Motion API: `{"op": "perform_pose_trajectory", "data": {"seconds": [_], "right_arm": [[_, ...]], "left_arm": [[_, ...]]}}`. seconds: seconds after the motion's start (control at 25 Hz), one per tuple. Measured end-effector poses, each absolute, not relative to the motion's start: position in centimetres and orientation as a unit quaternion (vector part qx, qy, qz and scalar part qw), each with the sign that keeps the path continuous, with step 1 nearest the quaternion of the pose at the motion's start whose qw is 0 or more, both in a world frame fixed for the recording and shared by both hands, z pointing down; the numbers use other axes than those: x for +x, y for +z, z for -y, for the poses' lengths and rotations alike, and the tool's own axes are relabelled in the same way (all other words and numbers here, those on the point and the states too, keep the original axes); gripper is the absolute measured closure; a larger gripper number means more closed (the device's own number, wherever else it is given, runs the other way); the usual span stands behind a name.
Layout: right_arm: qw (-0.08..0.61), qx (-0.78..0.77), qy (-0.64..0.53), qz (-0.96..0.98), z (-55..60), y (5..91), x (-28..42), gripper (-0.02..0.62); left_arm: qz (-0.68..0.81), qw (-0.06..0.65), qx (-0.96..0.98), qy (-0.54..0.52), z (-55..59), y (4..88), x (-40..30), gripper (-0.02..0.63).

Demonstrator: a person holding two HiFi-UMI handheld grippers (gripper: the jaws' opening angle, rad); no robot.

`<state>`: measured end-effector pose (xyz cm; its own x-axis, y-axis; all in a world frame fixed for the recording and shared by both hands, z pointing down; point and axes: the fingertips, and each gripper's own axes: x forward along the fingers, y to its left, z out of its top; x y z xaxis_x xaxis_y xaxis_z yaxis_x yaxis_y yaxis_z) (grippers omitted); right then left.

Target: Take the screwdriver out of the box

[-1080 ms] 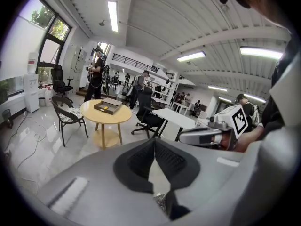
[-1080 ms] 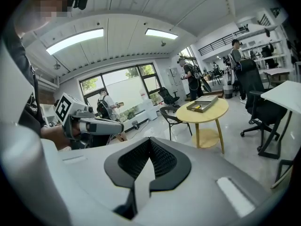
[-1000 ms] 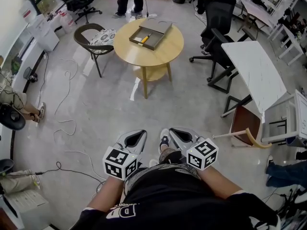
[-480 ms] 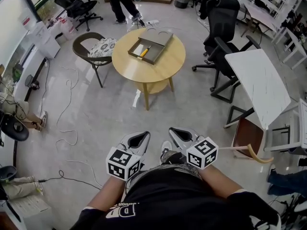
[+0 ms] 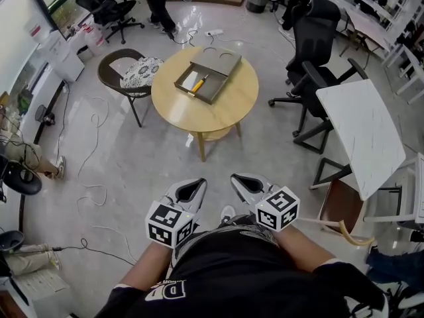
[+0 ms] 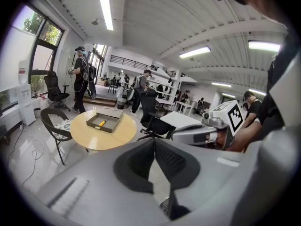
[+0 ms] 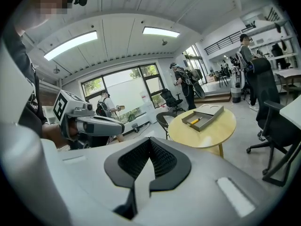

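Observation:
A screwdriver (image 5: 197,83) with a yellow handle lies in an open grey box (image 5: 213,71) on a round wooden table (image 5: 218,110), some way ahead of me across the floor. My left gripper (image 5: 197,183) and right gripper (image 5: 236,179) are held side by side in front of my body, both shut and empty, pointing toward the table. In the left gripper view the box (image 6: 106,120) and the screwdriver (image 6: 100,123) are small and far off. The right gripper view shows the box (image 7: 205,115) and the screwdriver (image 7: 194,121) on the table (image 7: 207,132).
A brown chair with a patterned cushion (image 5: 129,70) stands left of the table. Black office chairs (image 5: 317,28) and a white table (image 5: 361,128) stand to the right. Cables (image 5: 89,171) trail over the floor on the left. A person (image 5: 158,2) stands beyond the table.
The table with the box has come closer and sits lower in the head view. Both grippers stay shut side by side. The person at the back has shifted left.

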<state>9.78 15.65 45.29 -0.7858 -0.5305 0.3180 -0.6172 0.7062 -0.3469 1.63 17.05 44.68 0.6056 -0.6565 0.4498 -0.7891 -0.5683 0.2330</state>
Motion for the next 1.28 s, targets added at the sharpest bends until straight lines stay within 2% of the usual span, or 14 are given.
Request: {"op": "perform_pose_trajectory", "data": {"seconds": [0.4,1.28], "right_arm": [[0.094,0.290,0.223,0.926,-10.4,45.5,10.9,0.594],[0.093,0.298,0.224,0.923,-7.3,46.1,11.0,0.594]], "left_arm": [[0.445,0.212,0.857,0.148,-11.8,44.3,2.5,0.546],[0.448,0.224,0.854,0.139,-8.0,45.3,1.9,0.546]]}}
